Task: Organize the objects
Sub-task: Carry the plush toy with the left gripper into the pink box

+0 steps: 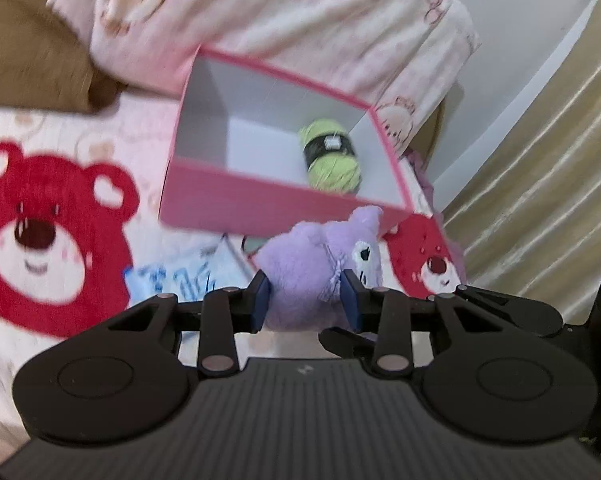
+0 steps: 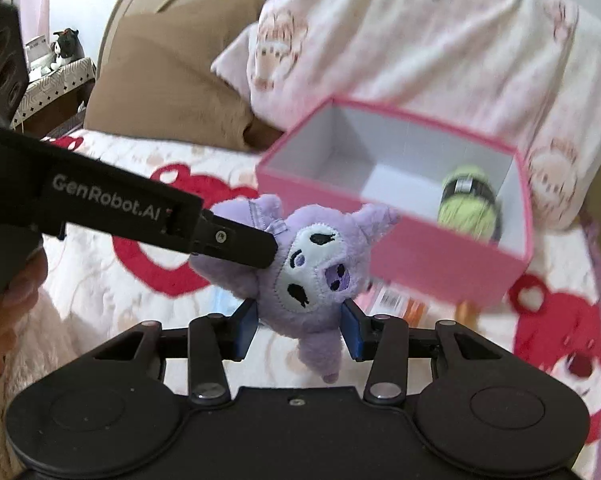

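- Illumination: soft, even indoor light; bright, no hard shadows; pale glare on the wall [image 1: 512, 20].
- Blur: motion smear over the pink box [image 1: 260, 204], green yarn skein [image 2: 468, 204] and bear-print bedspread [image 1: 56, 240]; gripper bodies in the foreground sharp.
- Distortion: strong fisheye bowing at edges; curtain [image 1: 540, 168] curves; dark vignette in the right view's corners.

The left gripper [image 1: 306, 300] points forward and downward, its blue pads [image 1: 260, 300] pressed into the purple plush toy [image 1: 300, 276] from both sides. The right gripper [image 2: 298, 330] points down too, its pads [image 2: 246, 328] clamped on the toy's lower end. In the right wrist view the left gripper's black body reaches in from the toy's left, a hand [image 2: 4, 304] behind it.
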{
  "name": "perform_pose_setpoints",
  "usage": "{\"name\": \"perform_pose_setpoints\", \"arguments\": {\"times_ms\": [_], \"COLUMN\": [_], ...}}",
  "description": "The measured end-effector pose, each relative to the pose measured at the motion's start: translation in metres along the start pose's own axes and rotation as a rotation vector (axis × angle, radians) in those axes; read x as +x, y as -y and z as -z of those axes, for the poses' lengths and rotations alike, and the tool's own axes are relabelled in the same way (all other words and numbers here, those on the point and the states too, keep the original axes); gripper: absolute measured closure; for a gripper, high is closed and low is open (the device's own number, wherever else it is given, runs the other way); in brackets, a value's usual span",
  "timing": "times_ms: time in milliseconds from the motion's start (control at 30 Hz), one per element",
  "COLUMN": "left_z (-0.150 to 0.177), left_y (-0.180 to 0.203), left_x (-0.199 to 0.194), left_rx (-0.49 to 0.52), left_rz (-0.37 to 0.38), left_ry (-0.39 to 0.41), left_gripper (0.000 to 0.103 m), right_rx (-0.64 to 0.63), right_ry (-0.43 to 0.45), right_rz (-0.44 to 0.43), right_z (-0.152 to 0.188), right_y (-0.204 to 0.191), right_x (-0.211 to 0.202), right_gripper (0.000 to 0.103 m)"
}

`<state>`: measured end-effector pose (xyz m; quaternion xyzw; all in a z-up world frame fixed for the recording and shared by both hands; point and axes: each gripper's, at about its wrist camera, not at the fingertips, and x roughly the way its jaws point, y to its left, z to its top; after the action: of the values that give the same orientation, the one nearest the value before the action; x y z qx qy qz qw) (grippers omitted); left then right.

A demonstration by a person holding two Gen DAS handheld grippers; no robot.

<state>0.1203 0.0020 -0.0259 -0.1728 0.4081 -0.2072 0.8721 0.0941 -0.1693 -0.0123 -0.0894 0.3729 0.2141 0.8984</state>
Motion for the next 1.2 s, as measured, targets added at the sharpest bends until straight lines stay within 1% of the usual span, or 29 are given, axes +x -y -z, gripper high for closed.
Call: {"name": "perform_pose_setpoints", "arguments": {"times_ms": [67,167,233,300,400,500,600,667,700,767,833,933,1133,1200], "left_z": [-0.016,-0.042,-0.06,-0.079,-0.103,-0.122,-0.136,-0.143,-0.145,-0.147,-0.148,-0.149,-0.15,-0.151], "left_y": [0.008,0.016,0.02,0.022,0.023,0.021,0.014,0.009,0.007,0.002,-0.004,-0.013,-0.024,-0.028], "left_x": [0.0,0.004,0.011,0.021,0.039,0.062,0.087,0.104,0.112,0.129,0.144,0.164,0.2,0.212], "left_rx": [0.02,0.037,0.048,0.044,0.014,-0.006,-0.032,-0.043,-0.054,-0.065,-0.086,-0.108,-0.139,-0.152], "left_rz": [-0.017,-0.022,-0.03,-0.054,-0.082,-0.106,-0.124,-0.141,-0.161,-0.193,-0.206,-0.217,-0.233,-0.235], "left_ry": [0.009,0.028,0.025,0.003,-0.007,-0.022,-0.042,-0.051,-0.059,-0.079,-0.092,-0.109,-0.135,-0.15], "left_gripper": [0.067,0.067,0.067,0.068,0.067,0.067,0.067,0.067,0.067,0.068,0.068,0.068,0.068,0.067], "right_rx": [-0.001,-0.014,-0.018,-0.018,-0.015,0.02,0.043,0.052,0.056,0.029,0.028,0.074,0.147,0.171], "right_ry": [0.018,0.047,0.055,0.061,0.079,0.065,0.03,0.002,-0.015,-0.053,-0.073,-0.093,-0.177,-0.205], "right_rz": [-0.002,0.003,0.006,0.002,-0.006,-0.026,-0.041,-0.051,-0.066,-0.097,-0.091,-0.098,-0.086,-0.078], "right_z": [-0.014,-0.036,-0.049,-0.062,-0.078,-0.093,-0.107,-0.113,-0.115,-0.118,-0.117,-0.116,-0.117,-0.118], "right_y": [0.008,0.021,0.03,0.04,0.057,0.077,0.095,0.104,0.108,0.115,0.121,0.132,0.15,0.156], "right_x": [-0.002,-0.001,0.002,0.006,0.018,0.038,0.065,0.083,0.092,0.113,0.128,0.149,0.186,0.197], "right_gripper": [0.054,0.054,0.054,0.054,0.054,0.054,0.056,0.056,0.056,0.056,0.056,0.056,0.056,0.059]}}
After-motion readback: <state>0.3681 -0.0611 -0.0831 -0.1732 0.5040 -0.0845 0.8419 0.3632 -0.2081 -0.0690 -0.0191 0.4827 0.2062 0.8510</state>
